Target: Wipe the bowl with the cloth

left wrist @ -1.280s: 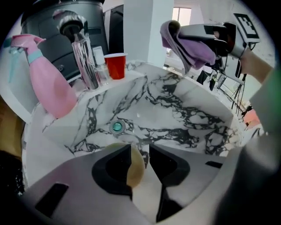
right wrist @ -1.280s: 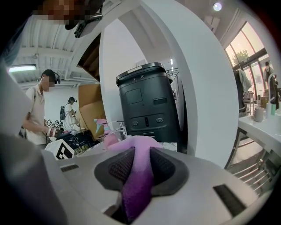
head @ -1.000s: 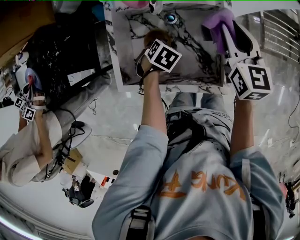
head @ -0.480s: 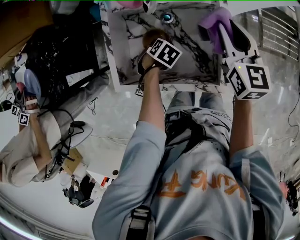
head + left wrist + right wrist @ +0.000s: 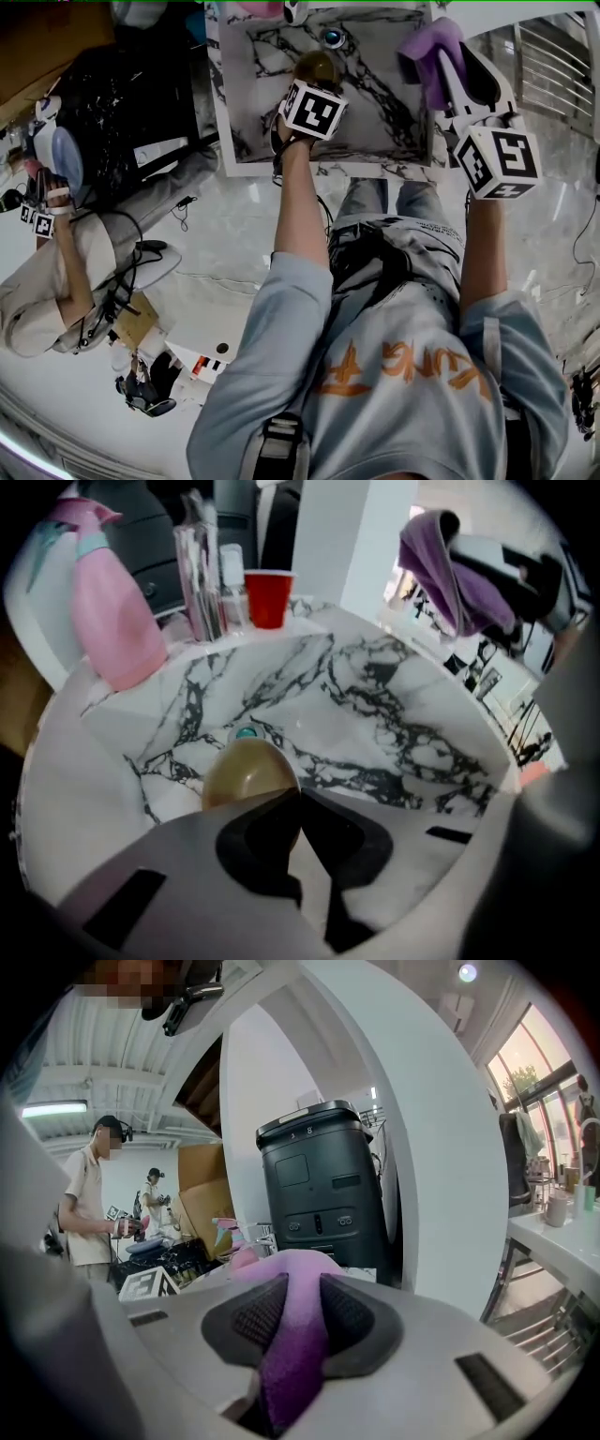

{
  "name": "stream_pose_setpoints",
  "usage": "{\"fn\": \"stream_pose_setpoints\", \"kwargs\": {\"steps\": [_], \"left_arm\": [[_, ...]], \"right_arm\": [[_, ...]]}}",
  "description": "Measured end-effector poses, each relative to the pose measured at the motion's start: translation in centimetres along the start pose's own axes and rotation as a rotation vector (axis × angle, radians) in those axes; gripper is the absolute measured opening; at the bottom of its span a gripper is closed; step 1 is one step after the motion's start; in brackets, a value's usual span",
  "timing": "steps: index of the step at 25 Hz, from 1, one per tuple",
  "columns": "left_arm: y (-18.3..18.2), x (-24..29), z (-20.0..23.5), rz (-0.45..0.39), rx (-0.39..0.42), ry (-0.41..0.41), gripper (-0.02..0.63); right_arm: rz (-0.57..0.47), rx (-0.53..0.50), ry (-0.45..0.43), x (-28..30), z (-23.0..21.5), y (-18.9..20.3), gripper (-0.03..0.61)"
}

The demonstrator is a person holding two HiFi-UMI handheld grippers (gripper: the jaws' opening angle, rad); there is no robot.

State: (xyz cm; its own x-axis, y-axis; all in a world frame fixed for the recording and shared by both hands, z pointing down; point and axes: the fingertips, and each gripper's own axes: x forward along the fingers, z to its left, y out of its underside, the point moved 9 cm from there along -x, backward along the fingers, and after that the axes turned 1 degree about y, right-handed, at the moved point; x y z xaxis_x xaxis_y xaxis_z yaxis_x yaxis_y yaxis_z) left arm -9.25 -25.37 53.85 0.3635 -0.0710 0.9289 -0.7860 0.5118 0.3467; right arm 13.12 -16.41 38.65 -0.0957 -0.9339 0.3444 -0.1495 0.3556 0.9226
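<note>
A golden-brown bowl [image 5: 317, 67] sits in the marble sink [image 5: 375, 112], near the drain [image 5: 334, 37]. My left gripper [image 5: 305, 89] reaches down onto it. In the left gripper view the jaws are closing, and my left gripper [image 5: 298, 794] has the near rim of the bowl [image 5: 246, 771] pinched between the pads. My right gripper [image 5: 442, 64] hovers over the sink's right edge, shut on a purple cloth [image 5: 427, 45]. The right gripper view shows the cloth [image 5: 298, 1335] squeezed between the ribbed pads, with my right gripper [image 5: 298, 1307] pointing out into the room.
A pink spray bottle [image 5: 108, 621], a red cup [image 5: 268, 597] and clear bottles [image 5: 208, 574] stand on the sink's back ledge. A second person [image 5: 56, 272] with grippers works at the left, by a dark counter [image 5: 122, 94]. A black bin [image 5: 328, 1185] stands beyond the sink.
My left gripper shifted a little to the left and settled over the bowl, and more of the bowl shows beyond its marker cube. The right gripper with the cloth stayed put.
</note>
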Motion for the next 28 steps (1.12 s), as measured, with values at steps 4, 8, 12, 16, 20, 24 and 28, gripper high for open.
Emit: {"fn": "stream_pose_setpoints", "kwargs": {"steps": [4, 8, 12, 16, 20, 24, 28], "left_arm": [[-0.4, -2.9, -0.3, -0.15, -0.115, -0.002, 0.031], [-0.4, -5.9, -1.3, -0.297, -0.202, 0.006, 0.031], [-0.1, -8.5, -2.8, -0.442, -0.293, 0.0, 0.031], [0.6, -10.8, -4.7, -0.624, -0.407, 0.044, 0.031], [1.3, -13.0, -7.0, -0.746, -0.435, 0.04, 0.031], [2.0, -15.2, -9.3, -0.863, -0.462, 0.049, 0.031], [2.2, -16.8, -11.8, -1.018, -0.484, 0.098, 0.031]], "right_arm": [[-0.017, -0.019, -0.03, -0.7, 0.3, -0.5, 0.112], [-0.028, -0.033, -0.056, -1.9, 0.6, -0.8, 0.112], [-0.041, -0.055, -0.099, -2.7, 0.5, -1.3, 0.112], [-0.062, -0.067, -0.131, -4.0, 0.4, -1.5, 0.112], [-0.088, -0.089, -0.174, -5.3, 0.3, -1.9, 0.112], [-0.112, -0.118, -0.214, -7.1, 0.3, -2.6, 0.112], [-0.149, -0.16, -0.253, -9.1, 0.1, -3.6, 0.112]]}}
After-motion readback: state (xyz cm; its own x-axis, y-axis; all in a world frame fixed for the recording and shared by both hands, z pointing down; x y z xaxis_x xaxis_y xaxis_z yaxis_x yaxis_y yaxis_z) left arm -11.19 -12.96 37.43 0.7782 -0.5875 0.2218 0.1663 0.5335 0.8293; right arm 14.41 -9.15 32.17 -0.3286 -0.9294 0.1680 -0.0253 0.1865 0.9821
